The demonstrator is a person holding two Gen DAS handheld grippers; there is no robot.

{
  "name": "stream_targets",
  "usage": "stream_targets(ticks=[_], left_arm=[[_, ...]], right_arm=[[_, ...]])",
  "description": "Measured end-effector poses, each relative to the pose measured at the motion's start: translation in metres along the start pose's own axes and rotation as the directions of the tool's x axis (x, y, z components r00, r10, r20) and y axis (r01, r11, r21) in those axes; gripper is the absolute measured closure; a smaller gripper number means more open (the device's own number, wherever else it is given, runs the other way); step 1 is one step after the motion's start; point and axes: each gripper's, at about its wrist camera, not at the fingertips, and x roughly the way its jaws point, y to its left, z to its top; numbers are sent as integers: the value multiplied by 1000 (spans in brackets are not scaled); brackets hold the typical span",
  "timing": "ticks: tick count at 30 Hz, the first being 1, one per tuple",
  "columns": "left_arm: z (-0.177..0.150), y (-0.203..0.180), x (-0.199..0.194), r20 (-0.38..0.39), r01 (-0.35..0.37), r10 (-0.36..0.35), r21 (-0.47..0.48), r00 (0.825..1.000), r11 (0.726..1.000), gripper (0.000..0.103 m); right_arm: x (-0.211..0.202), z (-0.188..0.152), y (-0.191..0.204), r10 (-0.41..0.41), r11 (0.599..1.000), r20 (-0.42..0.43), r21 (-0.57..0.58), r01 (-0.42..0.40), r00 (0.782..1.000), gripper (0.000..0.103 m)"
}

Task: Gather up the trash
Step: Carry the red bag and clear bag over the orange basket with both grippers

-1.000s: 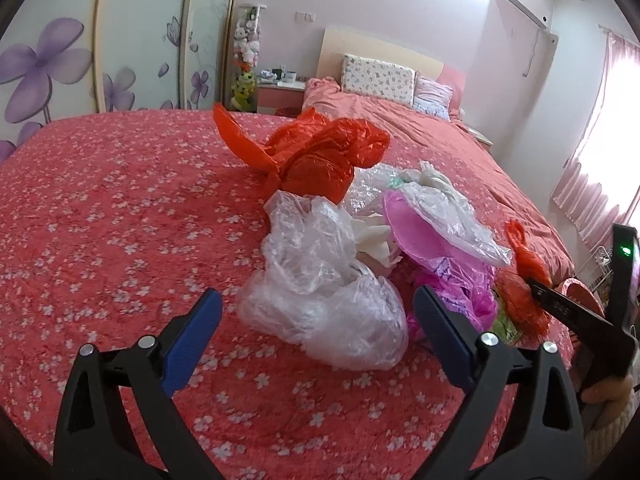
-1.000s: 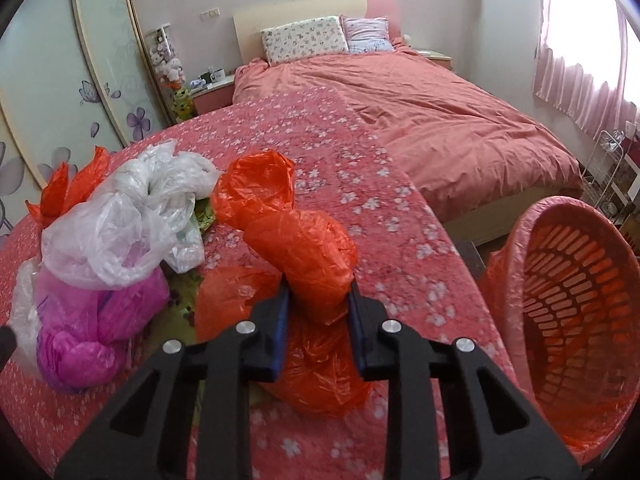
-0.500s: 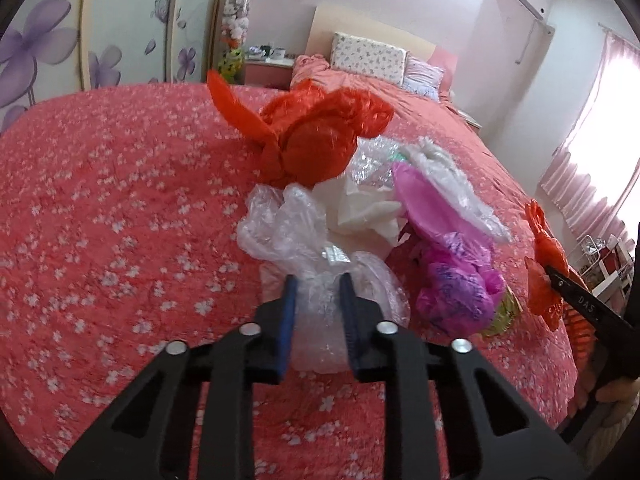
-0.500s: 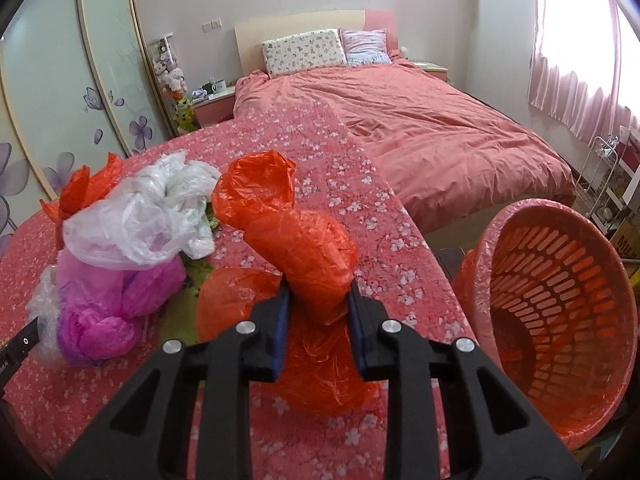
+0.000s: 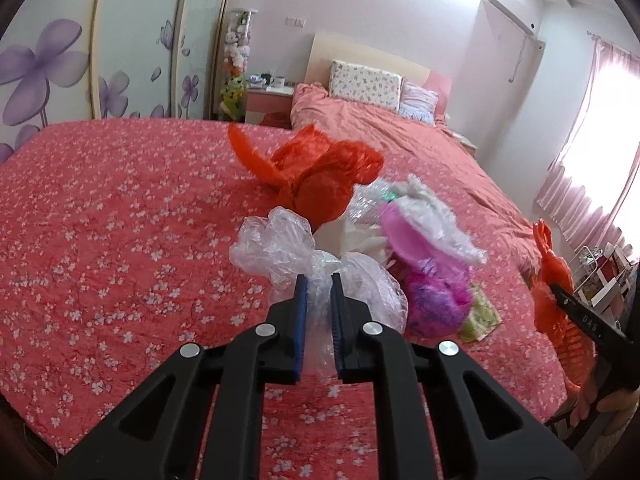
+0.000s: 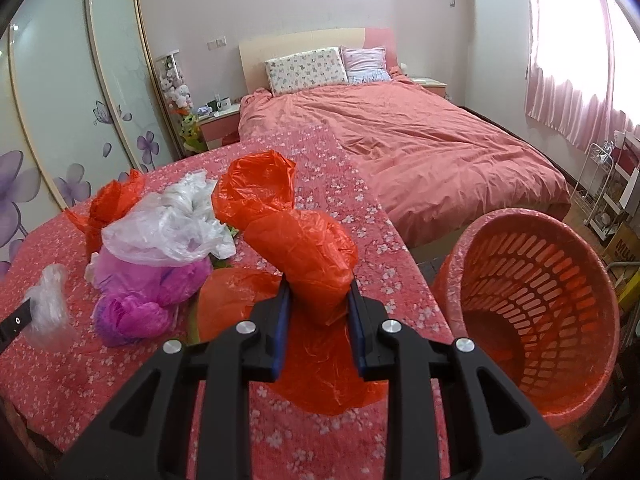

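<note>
My left gripper is shut on a clear plastic bag and holds it above the floral red cover. My right gripper is shut on an orange plastic bag held near the cover's right edge, left of the orange laundry basket. A pink bag, a whitish bag and another orange bag lie in a pile on the cover. The clear bag also shows in the right wrist view, and the right gripper's orange bag in the left wrist view.
A bed with pink bedding and pillows stands behind. A wardrobe with purple flowers is at the left. A nightstand sits by the bed. A wire rack stands at the far right by the curtains.
My left gripper closed on the clear bag and lifted it off the cover. My right gripper, still holding the orange bag, rose and moved toward the basket.
</note>
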Motion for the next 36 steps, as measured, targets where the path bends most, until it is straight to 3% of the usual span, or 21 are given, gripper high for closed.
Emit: stream_targets(ticks=[8, 17, 24, 36], left_arm=[[16, -36, -19, 50, 54, -56, 40, 997, 998, 92], [24, -118, -9, 46, 176, -185, 145, 982, 974, 92], [9, -196, 18, -22, 301, -304, 232, 952, 925, 92], [-29, -289, 51, -164, 458, -428, 328, 889, 826, 92]], right_arm=[[-29, 2, -22, -20, 999, 50, 29, 19, 999, 77], [-53, 0, -75, -119, 988, 84, 109, 110, 989, 77], [-64, 0, -129, -216, 962, 94, 191, 195, 972, 77], [-57, -16, -212, -297, 910, 52, 318, 266, 954, 77]])
